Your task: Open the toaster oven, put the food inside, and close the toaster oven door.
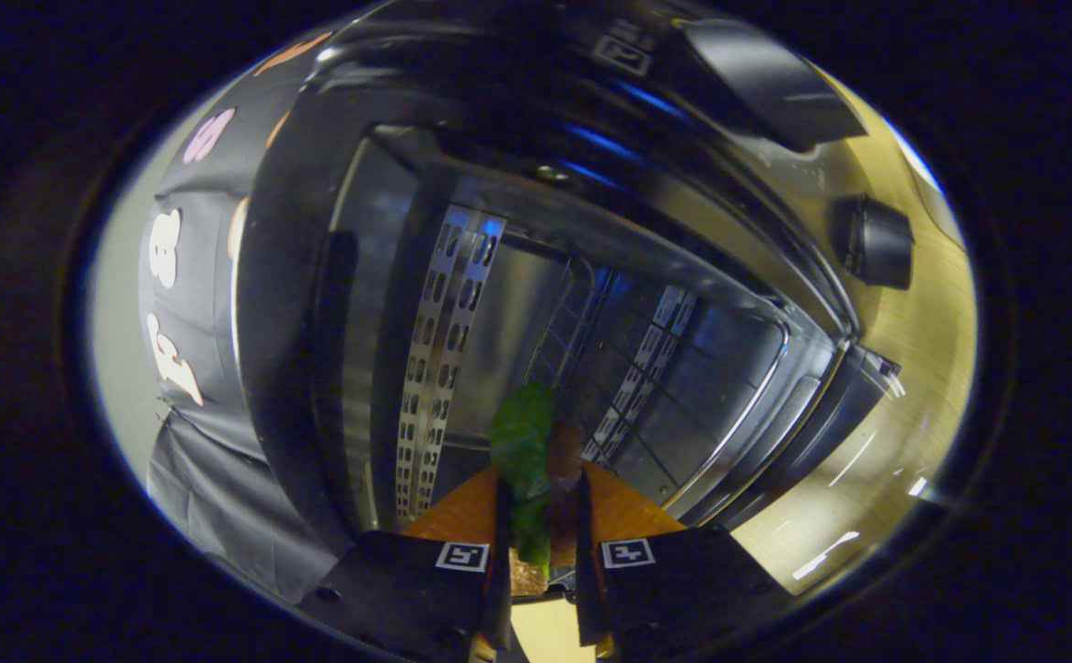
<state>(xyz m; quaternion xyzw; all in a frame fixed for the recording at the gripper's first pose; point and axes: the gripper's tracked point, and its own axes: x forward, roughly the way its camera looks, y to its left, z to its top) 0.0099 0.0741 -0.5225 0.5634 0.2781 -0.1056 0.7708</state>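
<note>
A pale wooden tabletop (904, 442) carries the toaster oven (333, 230), which looms straight ahead of the tongs (541, 516) with its door (739, 405) already swung open beyond the fingers, so the opening step looks finished. Inside, the wire rack (582, 341) sits just ahead of the tips. The tongs are clamped on the food (522, 442), a leafy sandwich-like piece pinched between both fingers, at the oven mouth. Releasing it on the rack and shutting the door remain.
</note>
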